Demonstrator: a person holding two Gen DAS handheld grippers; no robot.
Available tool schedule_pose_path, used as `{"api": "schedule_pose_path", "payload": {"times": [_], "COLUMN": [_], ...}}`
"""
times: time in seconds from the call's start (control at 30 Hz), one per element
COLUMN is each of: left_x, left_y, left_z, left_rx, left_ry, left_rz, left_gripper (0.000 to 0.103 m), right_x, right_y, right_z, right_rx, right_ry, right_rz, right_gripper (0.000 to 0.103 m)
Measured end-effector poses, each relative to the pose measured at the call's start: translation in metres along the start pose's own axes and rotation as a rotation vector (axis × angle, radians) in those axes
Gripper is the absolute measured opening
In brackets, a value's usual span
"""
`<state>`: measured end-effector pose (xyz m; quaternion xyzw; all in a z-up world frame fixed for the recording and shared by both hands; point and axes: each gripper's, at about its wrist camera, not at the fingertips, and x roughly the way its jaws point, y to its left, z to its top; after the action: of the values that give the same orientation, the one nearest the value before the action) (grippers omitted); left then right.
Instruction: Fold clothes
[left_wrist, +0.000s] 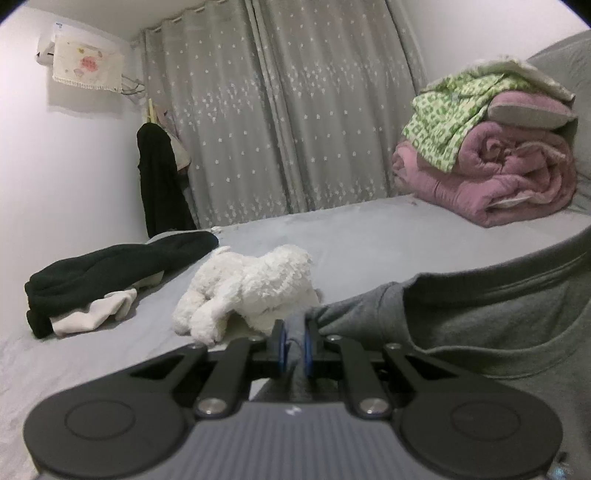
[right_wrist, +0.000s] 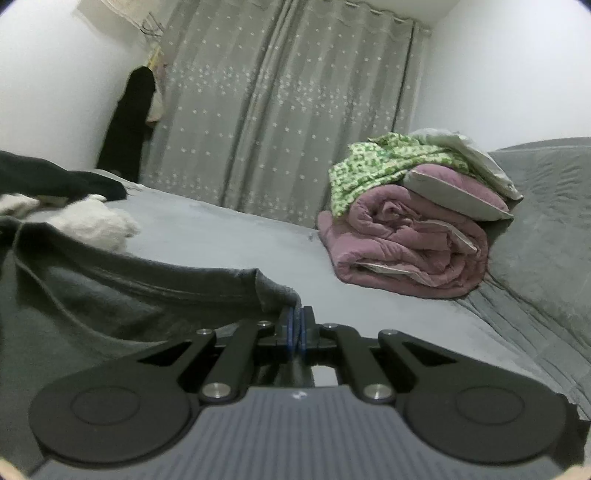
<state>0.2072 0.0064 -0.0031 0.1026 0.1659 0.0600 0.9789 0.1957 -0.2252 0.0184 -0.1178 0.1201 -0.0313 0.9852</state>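
1. Grey cotton, one shirt (left_wrist: 480, 317), is the garment in work; it spreads to the right of the left gripper (left_wrist: 295, 349) and, in the right wrist view, to the left of the right gripper (right_wrist: 297, 326)
2. Two grippers, one per view, each with blue pads
3. On the bed (left_wrist: 369, 229) lie one white fluffy garment (left_wrist: 247, 291), one black garment (left_wrist: 110, 269) with a pale piece (left_wrist: 92, 314) under its near end, and one bedding pile at the far right
4. The pile counts one rolled pink quilt (right_wrist: 406, 251), one pink pillow (right_wrist: 454, 194) on top of it, and one green patterned cloth (right_wrist: 376, 166) draped over both; a pale layer sits on the very top
5. One grey starred curtain (left_wrist: 280, 122) fills the back wall; one dark garment (left_wrist: 159, 181) hangs in the corner beside it; one wall air conditioner (left_wrist: 48, 51) carries a flowered cover
6. No boxes or baskets show; the bed alone bears everything
7. Left jaws are pressed in on a fold of the shirt, the cloth running down between the pads
8. Right jaws are nearly together, pinching a corner of the shirt's edge, which bunches just above the pads
9. The shirt hangs stretched between the two grips, over the near side of the bed, with the white garment just beyond it
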Motion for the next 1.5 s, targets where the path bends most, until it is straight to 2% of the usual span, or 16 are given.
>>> {"api": "schedule_pose_path", "payload": {"times": [0.13,0.47,0.7,0.93,0.97,1.03,1.07,1.1,1.13,1.33,1.4,1.47,1.5], "left_x": [0.029,0.103,0.147,0.149,0.148,0.146,0.143,0.140,0.137,0.110,0.097,0.086,0.079], "left_y": [-0.013,-0.037,-0.044,-0.055,-0.056,-0.052,-0.049,-0.045,-0.043,-0.033,-0.027,-0.022,-0.020], "left_z": [-0.007,-0.030,-0.039,-0.040,-0.040,-0.037,-0.036,-0.034,-0.033,-0.030,-0.028,-0.028,-0.028], "left_rx": [0.017,0.093,0.115,0.174,0.179,0.163,0.149,0.135,0.129,0.158,0.138,0.126,0.127], "left_ry": [0.016,0.086,0.246,0.263,0.261,0.251,0.243,0.236,0.229,0.222,0.224,0.231,0.232], "left_rz": [0.039,0.117,0.086,0.100,0.104,0.109,0.111,0.113,0.116,0.130,0.126,0.119,0.117], "left_gripper": [0.010,0.010,0.010,0.011,0.015,0.032,0.046,0.051,0.051,0.051,0.051,0.051,0.051], "right_x": [0.032,0.100,0.142,0.165,0.163,0.155,0.149,0.144,0.140,0.118,0.108,0.097,0.089], "right_y": [0.006,0.034,0.043,0.011,0.009,0.007,0.007,0.007,0.007,0.005,0.002,-0.001,-0.002], "right_z": [-0.003,-0.022,-0.038,-0.045,-0.044,-0.041,-0.039,-0.037,-0.037,-0.037,-0.037,-0.037,-0.037], "right_rx": [-0.008,-0.075,-0.108,0.065,0.071,0.064,0.058,0.051,0.042,0.033,0.043,0.059,0.064], "right_ry": [0.023,0.090,0.192,0.351,0.352,0.345,0.340,0.336,0.337,0.364,0.372,0.377,0.382], "right_rz": [-0.035,-0.059,-0.069,-0.065,-0.065,-0.063,-0.058,-0.049,-0.039,-0.009,-0.002,0.006,0.012], "right_gripper": [0.003,0.003,0.000,0.000,0.000,0.000,0.001,0.005,0.011,0.016,0.021,0.032,0.032]}}
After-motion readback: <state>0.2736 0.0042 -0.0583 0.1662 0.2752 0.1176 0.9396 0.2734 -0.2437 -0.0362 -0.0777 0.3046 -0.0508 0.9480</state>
